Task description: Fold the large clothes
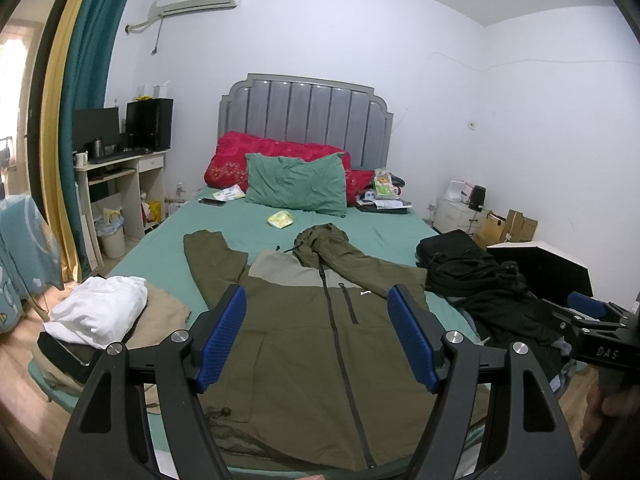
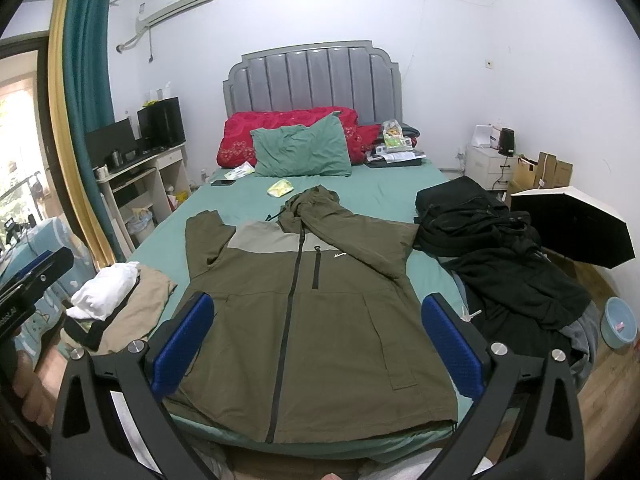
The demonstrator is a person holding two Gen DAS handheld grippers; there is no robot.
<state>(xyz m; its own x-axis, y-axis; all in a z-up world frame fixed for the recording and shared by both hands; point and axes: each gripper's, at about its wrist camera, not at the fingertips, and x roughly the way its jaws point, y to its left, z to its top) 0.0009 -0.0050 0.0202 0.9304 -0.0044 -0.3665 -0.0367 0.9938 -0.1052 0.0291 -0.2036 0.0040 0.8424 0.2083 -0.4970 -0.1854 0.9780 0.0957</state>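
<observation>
The left gripper (image 1: 318, 334) and right gripper (image 2: 318, 346) hover wide apart, holding nothing, above the olive jacket (image 2: 308, 312) spread flat on the green bed (image 2: 372, 196).

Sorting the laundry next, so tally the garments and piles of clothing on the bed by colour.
Olive green: 1, the jacket spread flat, zipped.
Black: 1 heap, pieces not separable.
White: 1 bundle.
Tan: 1 piece under the white one.
Total: 4.

Soft daylight from the left; sharp, fisheye-curved edges
</observation>
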